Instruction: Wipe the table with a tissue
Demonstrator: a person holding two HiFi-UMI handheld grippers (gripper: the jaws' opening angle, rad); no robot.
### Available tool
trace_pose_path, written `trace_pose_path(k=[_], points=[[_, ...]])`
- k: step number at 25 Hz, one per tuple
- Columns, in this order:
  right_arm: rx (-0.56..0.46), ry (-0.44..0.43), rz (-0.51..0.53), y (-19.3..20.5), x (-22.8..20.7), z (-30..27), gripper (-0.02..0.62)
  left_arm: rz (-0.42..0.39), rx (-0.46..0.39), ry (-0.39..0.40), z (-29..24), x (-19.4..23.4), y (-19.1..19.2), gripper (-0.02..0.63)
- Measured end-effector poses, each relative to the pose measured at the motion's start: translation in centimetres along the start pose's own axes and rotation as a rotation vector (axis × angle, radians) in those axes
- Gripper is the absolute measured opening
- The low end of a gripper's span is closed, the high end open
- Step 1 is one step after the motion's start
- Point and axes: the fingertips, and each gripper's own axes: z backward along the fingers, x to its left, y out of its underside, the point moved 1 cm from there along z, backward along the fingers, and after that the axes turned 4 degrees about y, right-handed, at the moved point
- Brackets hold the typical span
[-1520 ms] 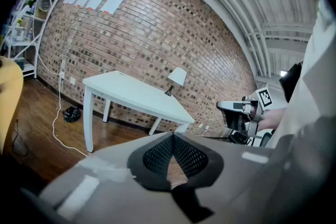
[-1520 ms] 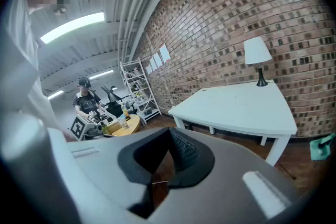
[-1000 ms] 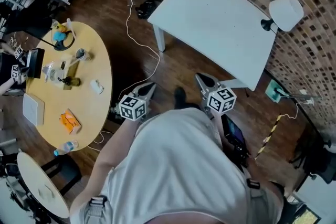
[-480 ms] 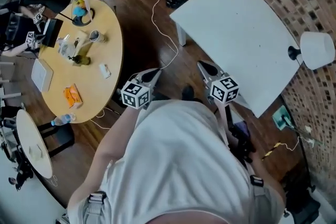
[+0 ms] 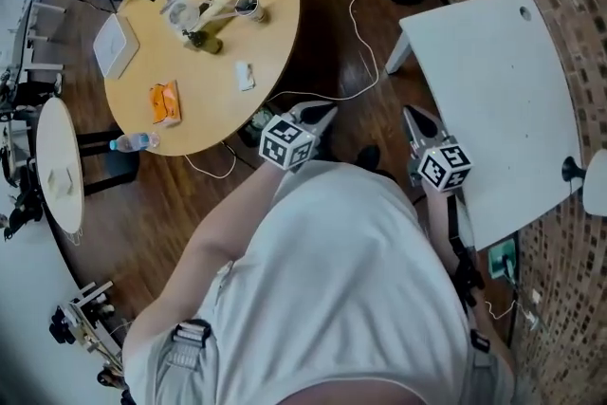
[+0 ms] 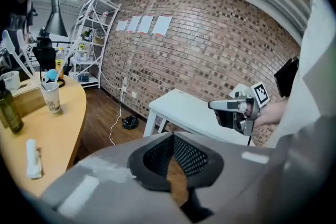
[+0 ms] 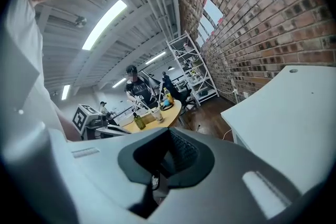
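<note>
A round wooden table [image 5: 275, 28] stands at the upper left of the head view. On it lie a small white folded tissue [image 5: 245, 76] and an orange packet [image 5: 164, 102]. The tissue [image 6: 33, 158] also shows in the left gripper view. My left gripper [image 5: 321, 113] hangs in the air off the table's near edge, shut with nothing in it. My right gripper [image 5: 413, 118] is shut and empty too, beside the corner of a white table [image 5: 493, 100]. Both grippers are held close to my body, above the wooden floor.
The round table also carries an olive bottle [image 5: 202, 40], a cup [image 5: 248, 7], a grey tablet [image 5: 116, 45] and a water bottle [image 5: 131, 142]. A person sits at its far side. White cables [image 5: 356, 9] run across the floor. A small round side table [image 5: 59, 166] stands at the left.
The view has swung left: the round table has come closer and more central, and the white table has slid to the right edge. Both grippers stay shut and close to my body.
</note>
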Motion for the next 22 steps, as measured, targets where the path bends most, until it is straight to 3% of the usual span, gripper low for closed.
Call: trace_pose_path(k=[10, 14, 22], points=[[0.023, 0.022, 0.046, -1.4, 2.6, -5.8, 0.008, -0.048, 0.053, -0.069, 3.1, 8.8, 2.0, 0.006], [0.033, 0.026, 0.043, -1.5, 3.6, -7.8, 0.008, -0.082, 0.134, -0.164, 5.8, 14.5, 4.4, 0.011], [0.034, 0.088, 0.016, -1.4, 4.0, -9.7, 0.008, -0.012, 0.222, -0.394, 11.9, 25.0, 7.6, 0.04]])
